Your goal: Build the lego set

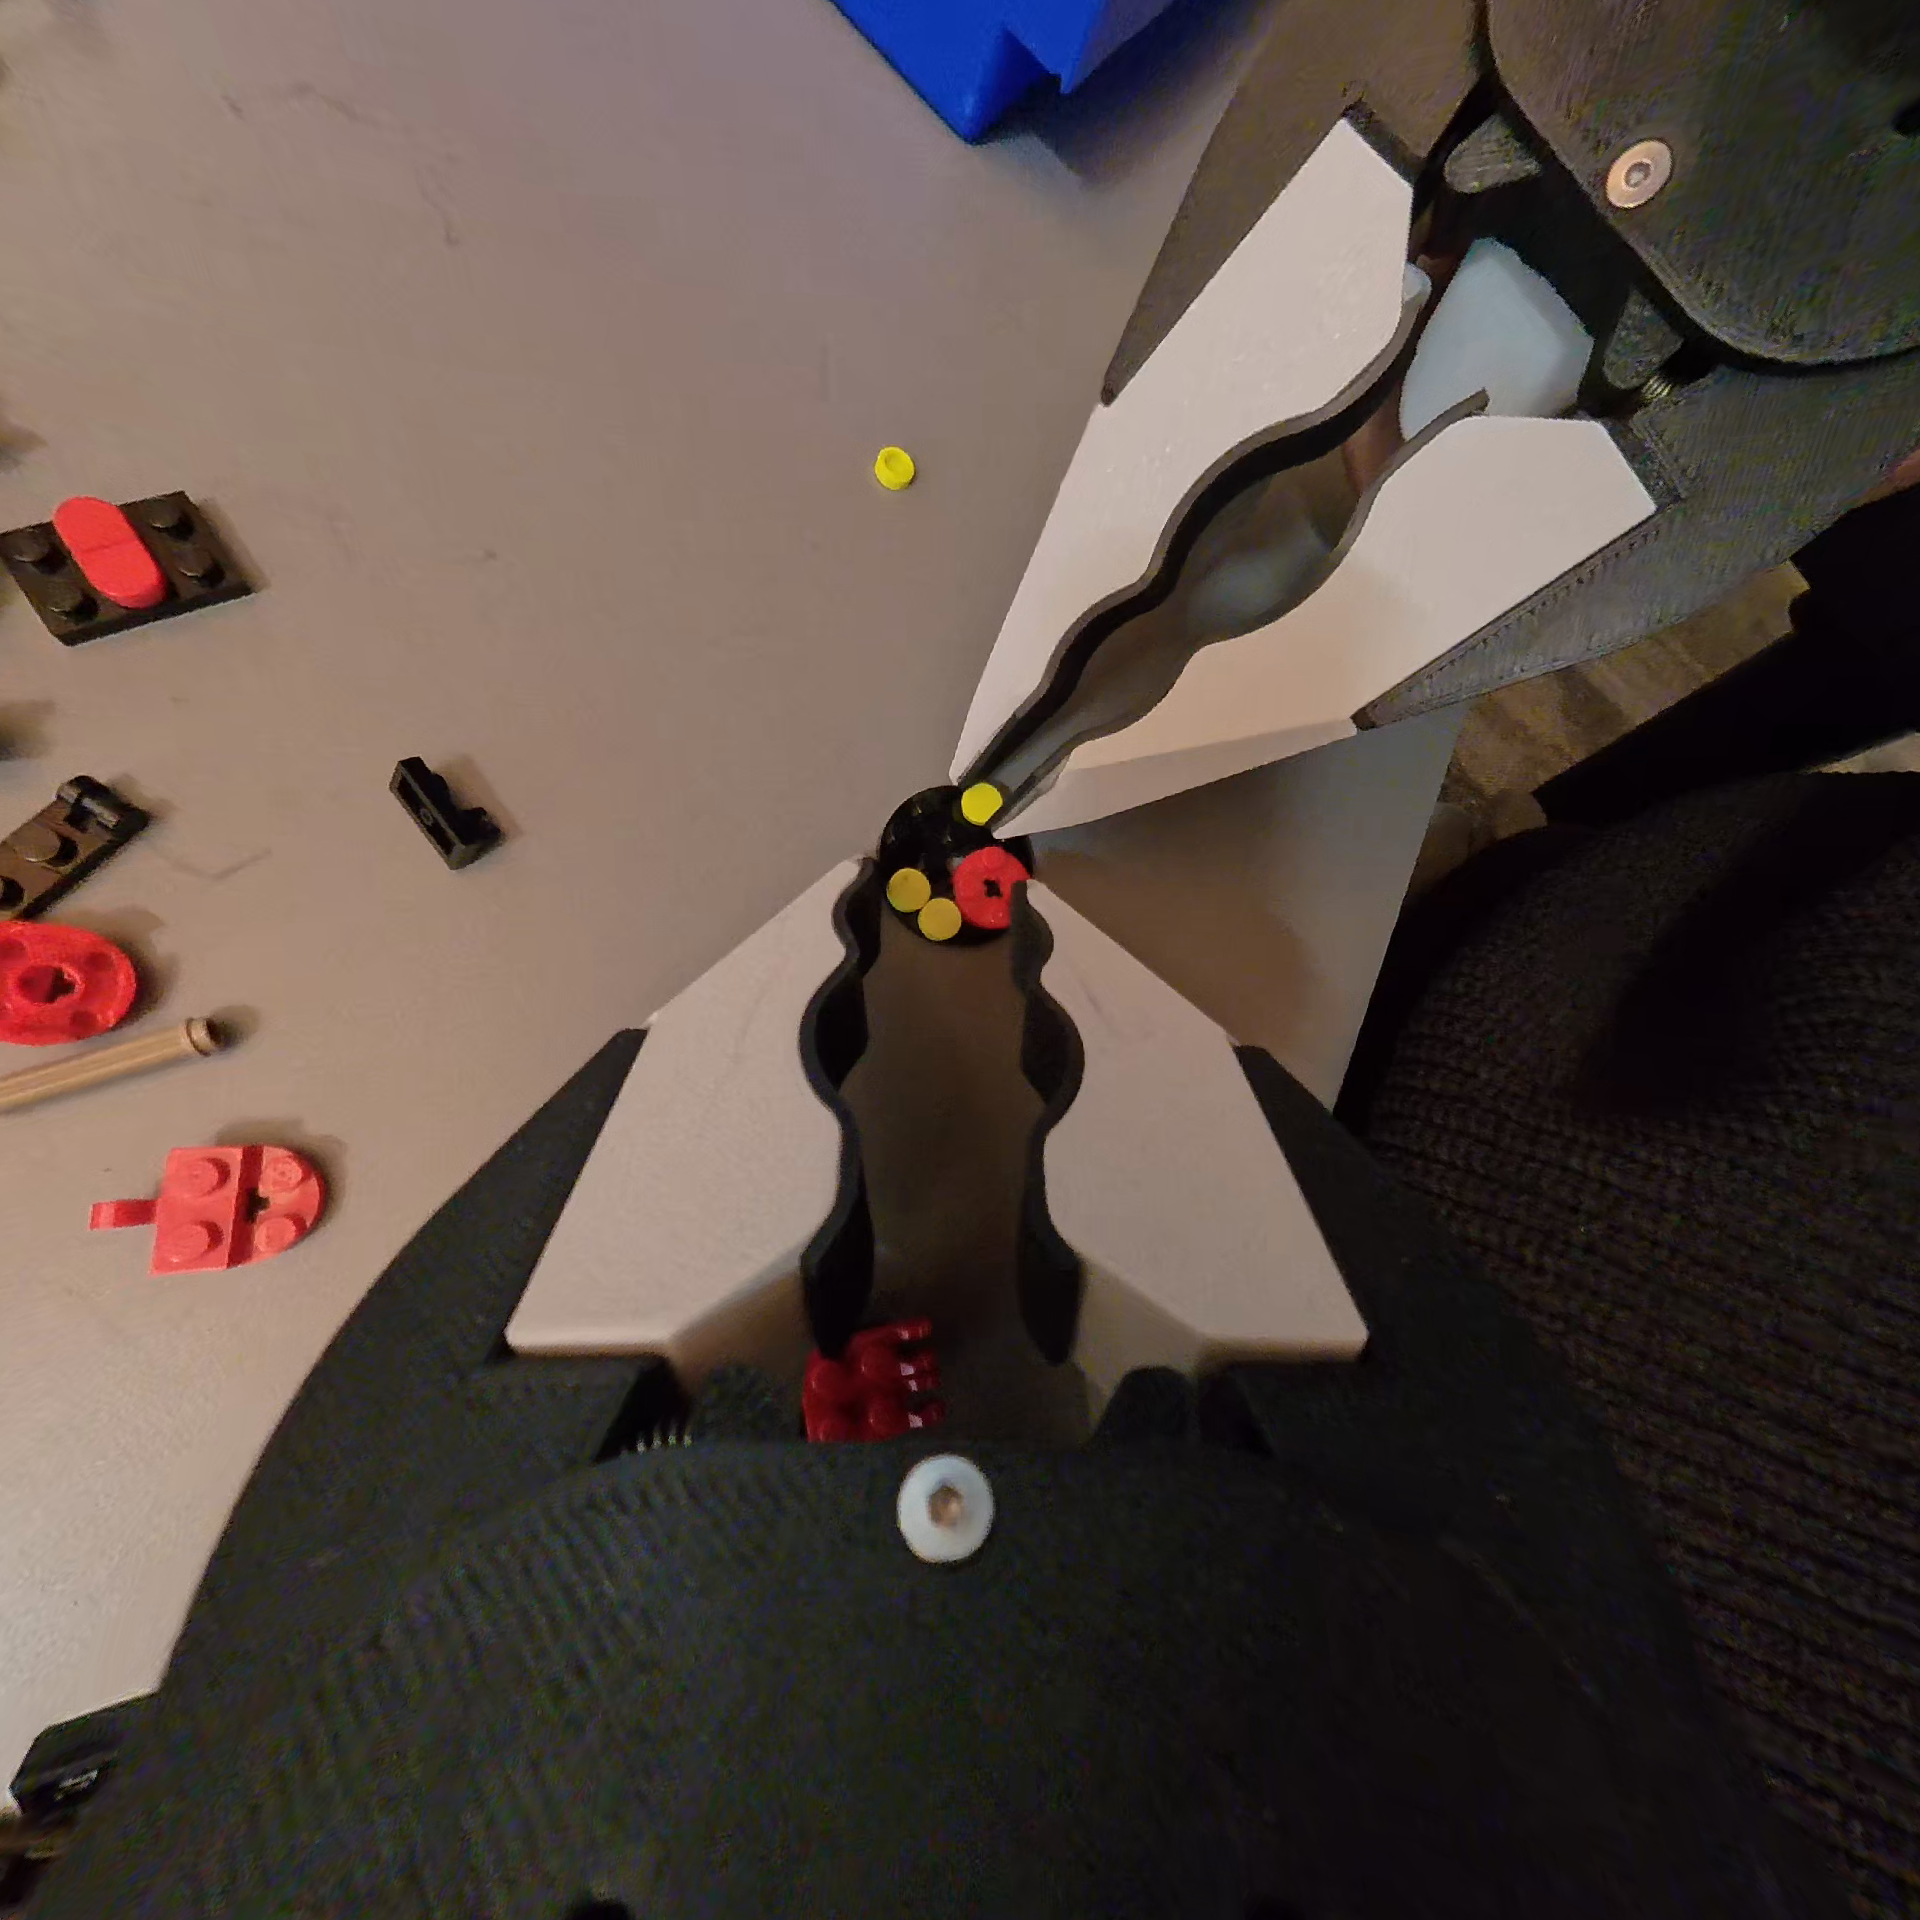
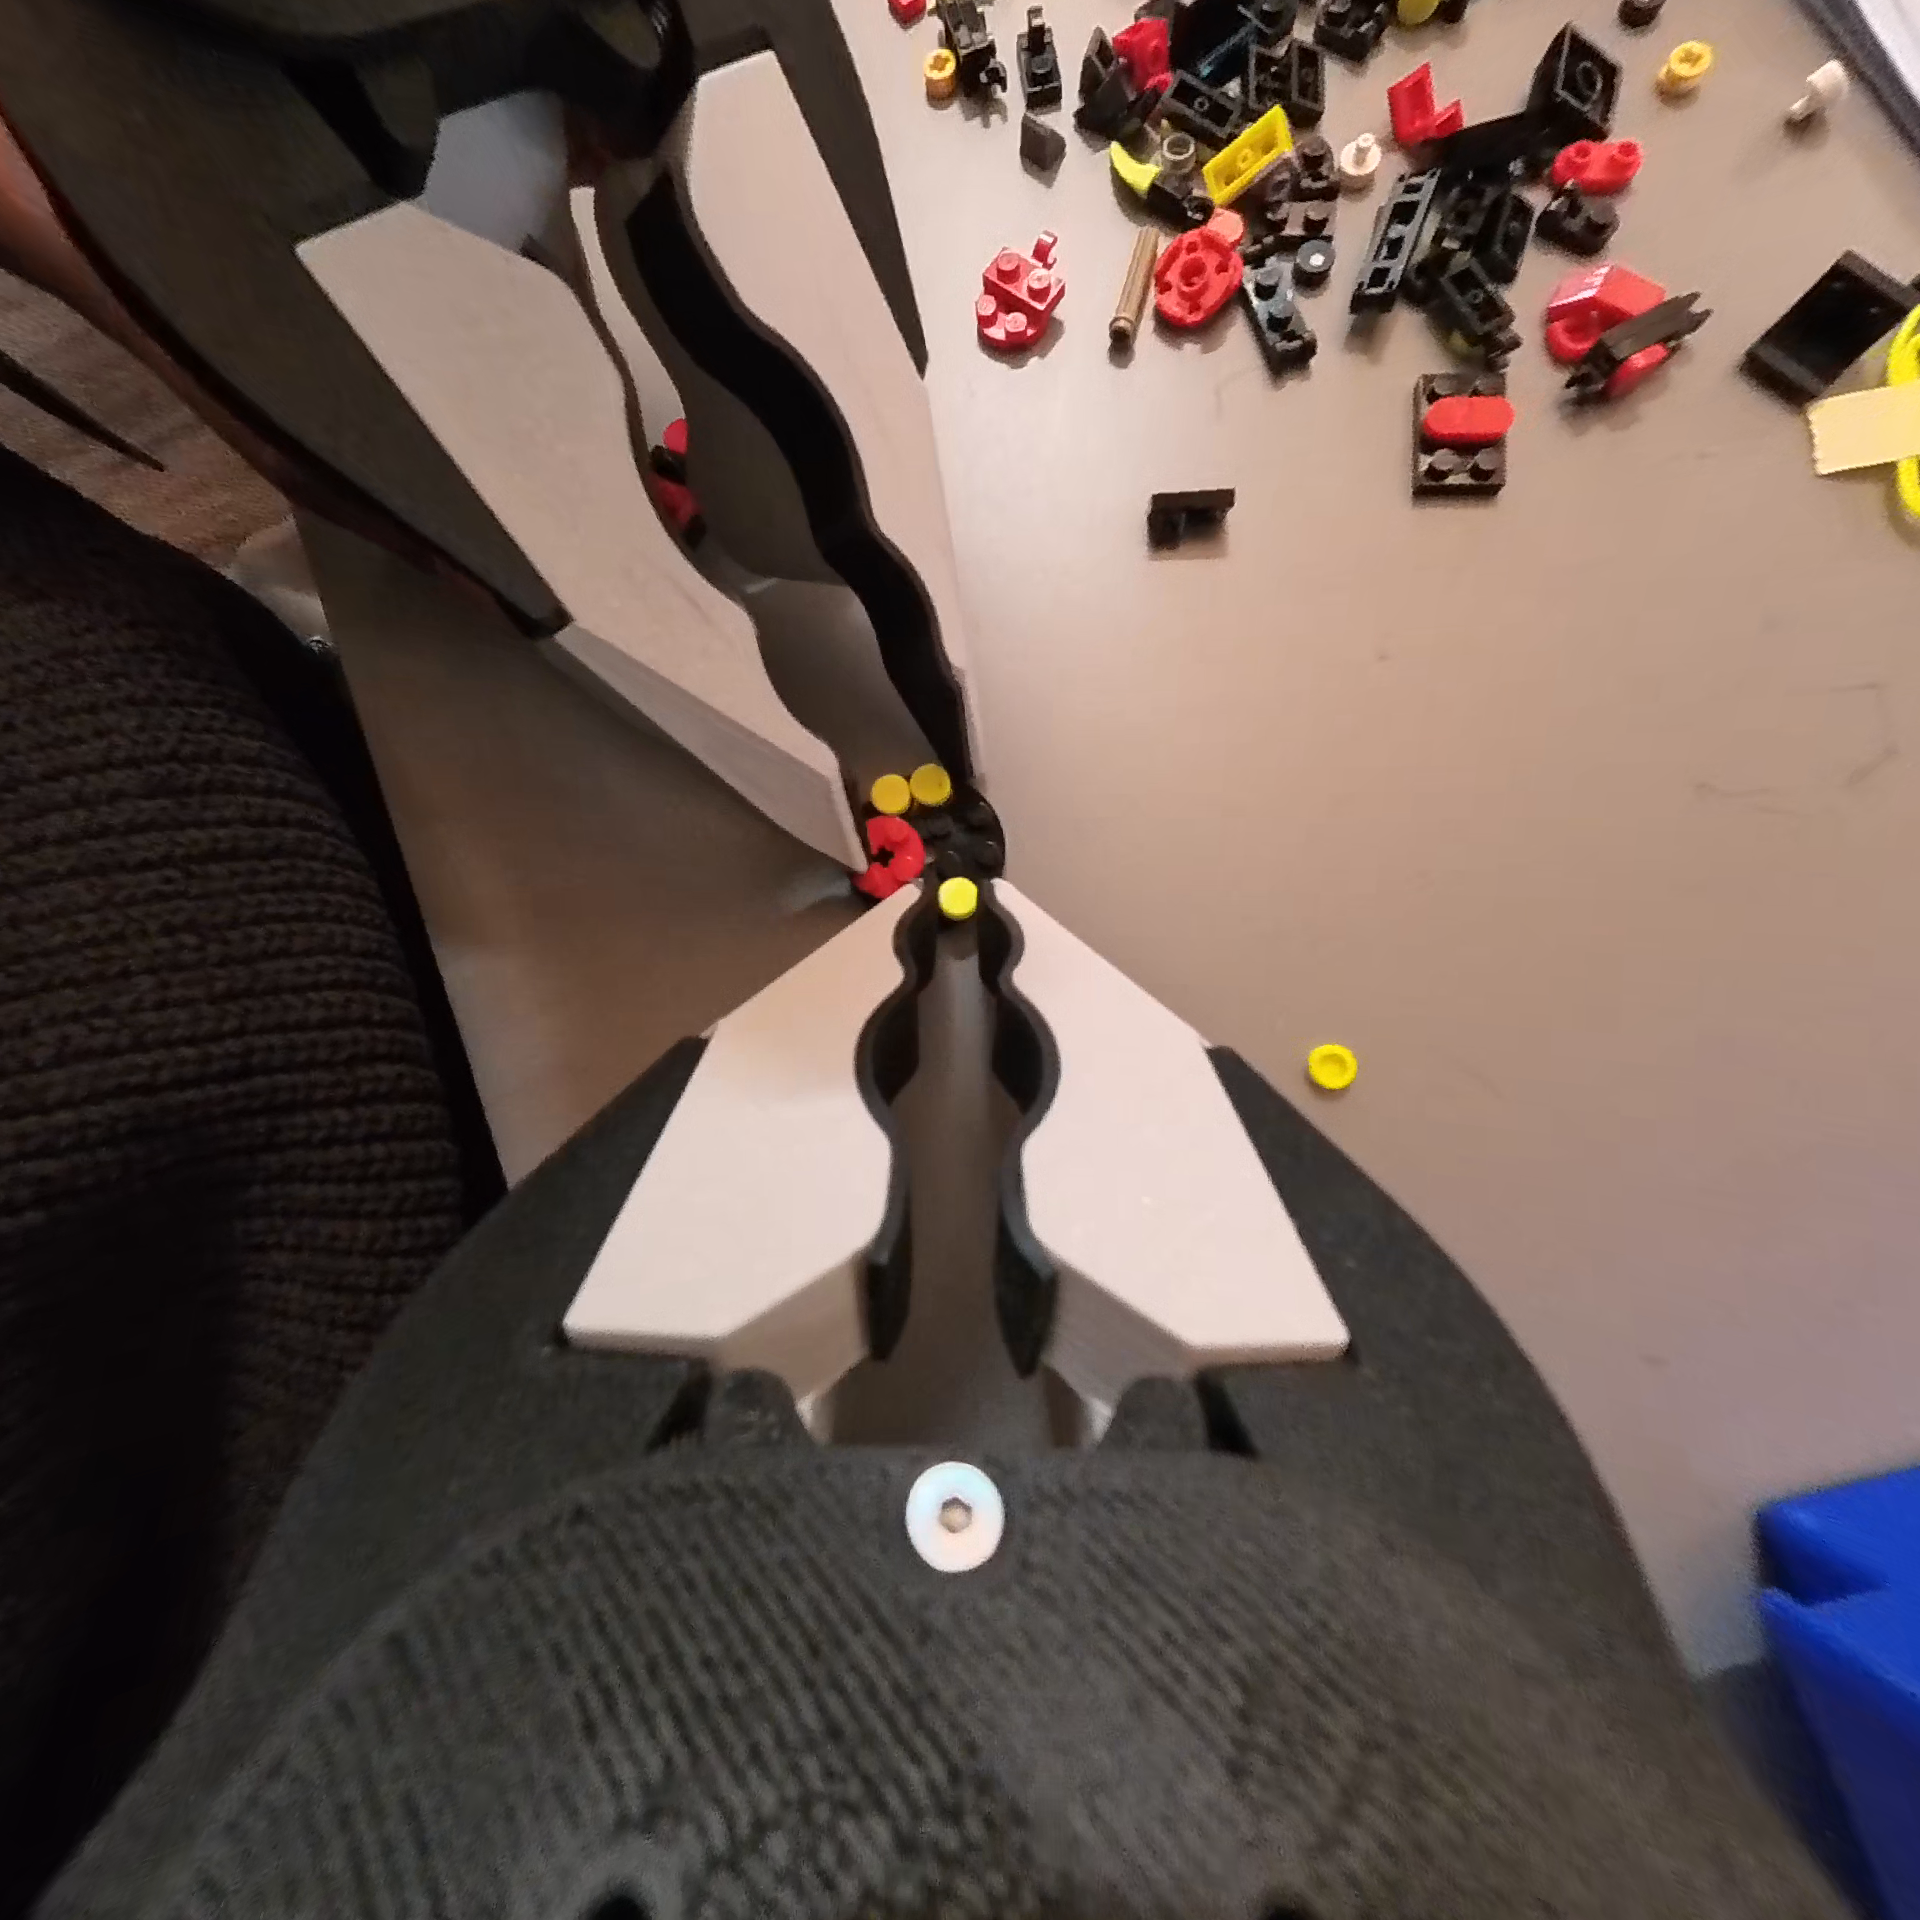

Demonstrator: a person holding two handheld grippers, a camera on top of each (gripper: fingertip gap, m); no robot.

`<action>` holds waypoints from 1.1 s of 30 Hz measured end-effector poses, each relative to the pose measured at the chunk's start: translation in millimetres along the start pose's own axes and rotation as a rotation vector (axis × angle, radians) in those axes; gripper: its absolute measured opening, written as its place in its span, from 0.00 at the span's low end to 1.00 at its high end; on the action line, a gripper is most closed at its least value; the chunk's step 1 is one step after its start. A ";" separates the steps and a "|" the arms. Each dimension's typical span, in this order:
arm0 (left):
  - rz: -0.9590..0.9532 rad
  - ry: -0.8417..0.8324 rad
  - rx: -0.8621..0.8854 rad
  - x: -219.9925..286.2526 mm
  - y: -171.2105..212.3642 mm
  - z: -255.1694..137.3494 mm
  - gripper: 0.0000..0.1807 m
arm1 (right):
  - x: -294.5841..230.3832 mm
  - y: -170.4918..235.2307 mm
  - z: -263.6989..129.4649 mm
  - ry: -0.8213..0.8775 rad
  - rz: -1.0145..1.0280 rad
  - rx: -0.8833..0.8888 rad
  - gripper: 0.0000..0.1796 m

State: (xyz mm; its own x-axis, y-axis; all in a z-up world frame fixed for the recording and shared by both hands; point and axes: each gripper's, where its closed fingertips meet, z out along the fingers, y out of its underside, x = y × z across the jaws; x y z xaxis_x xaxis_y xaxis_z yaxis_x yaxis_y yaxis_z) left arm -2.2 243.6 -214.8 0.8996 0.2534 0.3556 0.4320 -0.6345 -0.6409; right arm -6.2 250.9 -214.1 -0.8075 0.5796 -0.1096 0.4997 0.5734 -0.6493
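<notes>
Progress looks early to me: the only built thing is a small black round plate [image 1: 940, 852] carrying two yellow studs [image 1: 923, 902] side by side and a red round piece [image 1: 989, 885], and a third yellow stud [image 1: 981, 802] is going on right now. Most of the set is still loose. A big pile of black, red and yellow parts [image 2: 1382, 197] sits far across the worktop [image 1: 623, 364], plus a spare yellow stud [image 2: 1331, 1066] lying alone, a black clip piece [image 2: 1190, 516], and a black plate with a red tile [image 1: 125, 566]. So plenty left to do.

The left hand-held gripper [image 1: 940, 894] is closed most of the way onto the black round plate, pinching it at the very tips and holding it off the worktop edge. There's also a dark red piece [image 1: 871, 1382] sitting way back near its base, between the fingers; I can't tell if it's actually held there.

The right hand-held gripper [image 2: 957, 902] comes in tip to tip against the left one, nearly fully closed, with the third yellow stud nipped at its tips and touching the plate's rim area. Whether it's seated yet, I can't tell.

A blue bin [image 2: 1839, 1621] sits off to the side.
</notes>
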 end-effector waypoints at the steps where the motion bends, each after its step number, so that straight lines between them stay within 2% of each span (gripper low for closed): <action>1: -0.003 0.000 0.000 0.0 0.0 0.1 0.12 | 0.0 0.3 0.0 -0.002 0.008 0.000 0.04; 11: -0.012 0.005 0.000 0.8 -0.2 0.2 0.12 | -0.3 1.1 -1.5 0.000 -0.009 0.020 0.04; 13: -0.010 0.003 0.000 1.1 -0.1 0.4 0.12 | -1.4 0.3 -3.6 -0.017 -0.001 0.027 0.16; 16: -0.011 0.001 0.000 0.9 -0.5 0.6 0.12 | -2.0 -12.9 -12.9 -0.047 0.038 0.106 0.14; 21: -0.018 0.005 0.001 0.7 -0.8 0.7 0.12 | 2.9 -11.2 -15.2 -0.069 0.079 0.115 0.00; 26: -0.026 0.009 0.004 0.5 -1.0 0.6 0.12 | 1.3 -0.5 -5.2 -0.035 0.015 0.033 0.00; 33: -0.032 0.009 0.005 0.1 -1.1 0.7 0.11 | -2.0 -0.7 -3.4 -0.044 0.007 0.027 0.00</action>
State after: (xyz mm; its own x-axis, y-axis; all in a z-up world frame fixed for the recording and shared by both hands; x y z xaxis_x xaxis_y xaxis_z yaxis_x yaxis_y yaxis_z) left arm -2.6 244.8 -214.5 0.8848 0.2669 0.3820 0.4608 -0.6228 -0.6323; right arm -3.8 251.2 -210.9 -0.8175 0.5570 -0.1467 0.4970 0.5534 -0.6684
